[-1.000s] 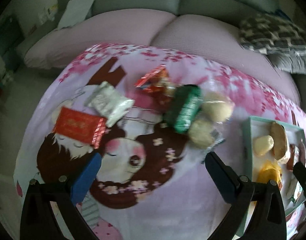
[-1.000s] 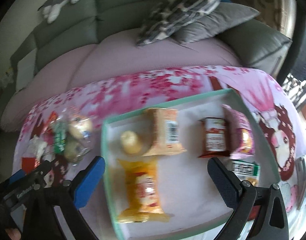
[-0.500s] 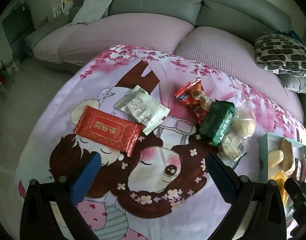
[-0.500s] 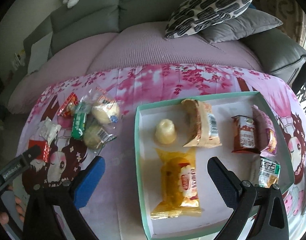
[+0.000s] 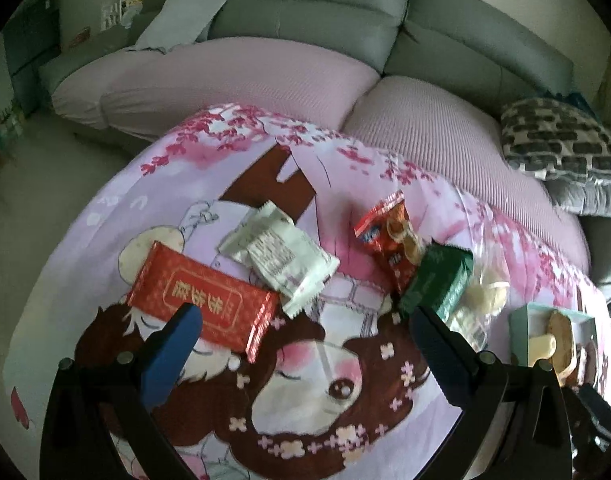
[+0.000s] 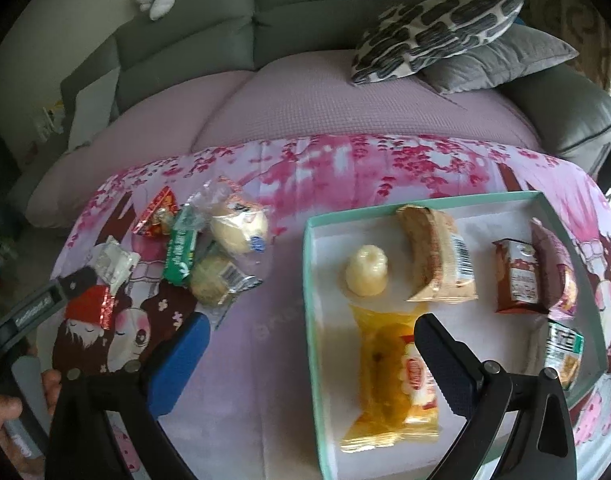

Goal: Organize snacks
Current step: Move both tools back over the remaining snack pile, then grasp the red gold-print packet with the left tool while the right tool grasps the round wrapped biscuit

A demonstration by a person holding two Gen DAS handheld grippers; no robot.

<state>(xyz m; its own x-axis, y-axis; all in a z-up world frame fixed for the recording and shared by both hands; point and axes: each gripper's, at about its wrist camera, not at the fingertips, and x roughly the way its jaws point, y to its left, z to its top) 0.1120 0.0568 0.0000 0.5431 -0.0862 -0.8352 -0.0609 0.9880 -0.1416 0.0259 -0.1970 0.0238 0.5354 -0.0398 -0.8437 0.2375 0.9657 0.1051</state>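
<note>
Loose snacks lie on the pink cartoon cloth: a flat red packet (image 5: 203, 298), a white packet (image 5: 279, 256), a red-orange bag (image 5: 389, 236), a green pack (image 5: 439, 282) and clear-wrapped buns (image 5: 485, 294). My left gripper (image 5: 301, 346) is open and empty, hovering just short of the red packet. The teal tray (image 6: 311, 280) holds a yellow packet (image 6: 393, 376), a jelly cup (image 6: 365, 274), a brown bread pack (image 6: 437, 254), a small brown carton (image 6: 519, 276) and other snacks. My right gripper (image 6: 311, 354) is open and empty over the tray's left edge.
A grey sofa with pink seat covers (image 5: 265, 76) stands behind the table. A patterned cushion (image 6: 437, 8) and a grey pillow (image 6: 501, 56) lie on it. The left gripper's body (image 6: 37, 304) shows at the right view's left edge.
The left gripper has swung left and closer, from over the green pack and buns to near the red packet. The right view has shifted right, bringing the loose pile into fuller view.
</note>
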